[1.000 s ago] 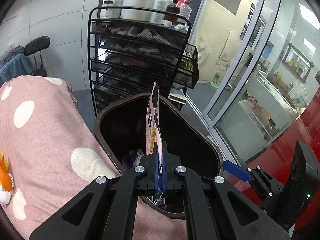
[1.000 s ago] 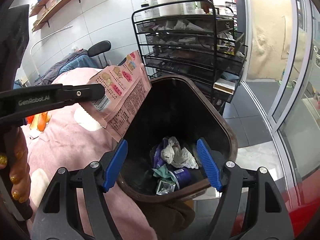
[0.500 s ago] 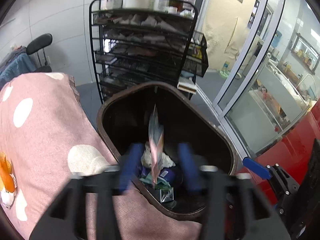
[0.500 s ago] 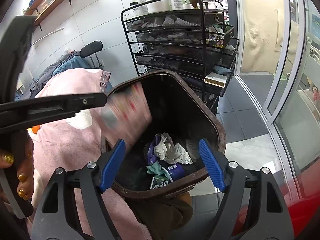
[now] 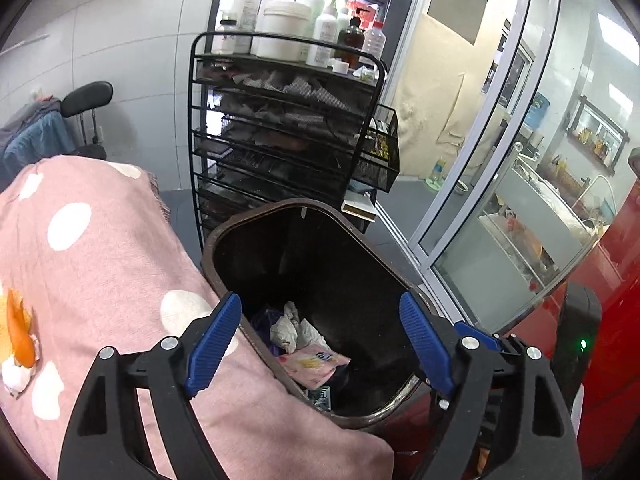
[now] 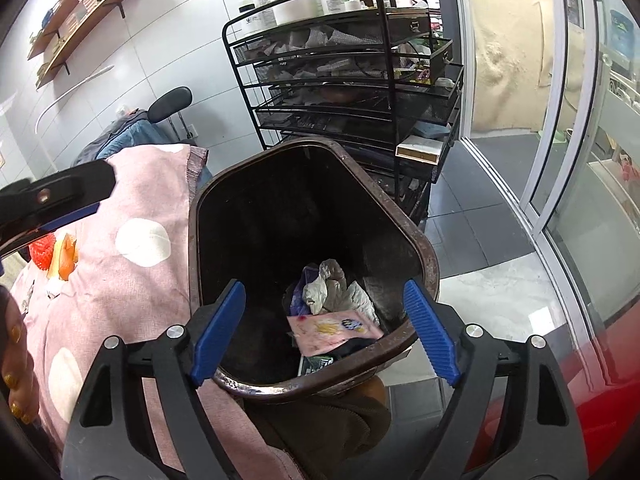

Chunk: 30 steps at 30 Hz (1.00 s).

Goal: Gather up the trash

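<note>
Just dropped: pink snack wrapper [image 5: 311, 364] now lying in the bin [image 5: 256, 216] below and between the left gripper [image 5: 320, 344] fingers, spread wide with nothing in them. Right gripper [image 6: 326, 330] fingers spread too, also over bin. Probably peels [image 6: 64, 256] on the blanket [image 5: 100, 260] next

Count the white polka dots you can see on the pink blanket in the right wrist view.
3 on the pink blanket: one near the trash bin, one by the right gripper, a partial one at the far edge. More may be hidden.
</note>
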### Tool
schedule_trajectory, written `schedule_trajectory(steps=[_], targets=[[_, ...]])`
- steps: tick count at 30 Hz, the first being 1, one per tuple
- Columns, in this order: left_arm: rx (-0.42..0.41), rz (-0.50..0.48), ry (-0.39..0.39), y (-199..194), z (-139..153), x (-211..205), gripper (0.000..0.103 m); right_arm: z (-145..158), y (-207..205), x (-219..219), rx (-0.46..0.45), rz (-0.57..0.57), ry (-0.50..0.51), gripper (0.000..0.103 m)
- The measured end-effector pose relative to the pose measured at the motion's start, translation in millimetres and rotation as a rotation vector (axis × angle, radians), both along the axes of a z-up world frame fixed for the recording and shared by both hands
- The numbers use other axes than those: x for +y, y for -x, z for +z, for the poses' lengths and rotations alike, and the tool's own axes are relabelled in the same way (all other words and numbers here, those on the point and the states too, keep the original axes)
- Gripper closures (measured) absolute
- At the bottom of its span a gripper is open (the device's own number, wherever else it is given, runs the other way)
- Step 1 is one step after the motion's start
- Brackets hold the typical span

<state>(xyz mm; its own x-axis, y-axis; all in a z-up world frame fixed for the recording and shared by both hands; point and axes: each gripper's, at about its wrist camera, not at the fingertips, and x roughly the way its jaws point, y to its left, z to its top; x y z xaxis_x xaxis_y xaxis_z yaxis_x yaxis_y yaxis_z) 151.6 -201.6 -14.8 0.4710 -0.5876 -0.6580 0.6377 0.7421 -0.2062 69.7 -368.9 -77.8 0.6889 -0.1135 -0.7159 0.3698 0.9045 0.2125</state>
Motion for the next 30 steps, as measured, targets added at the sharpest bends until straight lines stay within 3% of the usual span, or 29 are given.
schedule_trajectory(steps=[15, 30], targets=[[-0.052, 0.086, 0.031, 17.2, 7.2, 47.9, 0.020, 14.7, -6.7, 25.9, -0.029, 0.072, 0.010, 0.020], [-0.127, 0.293, 0.006, 25.2, 10.6, 138.1, 0.015, 41.2, -33.8, 100.4, -0.111, 0.303, 0.016, 0.018]])
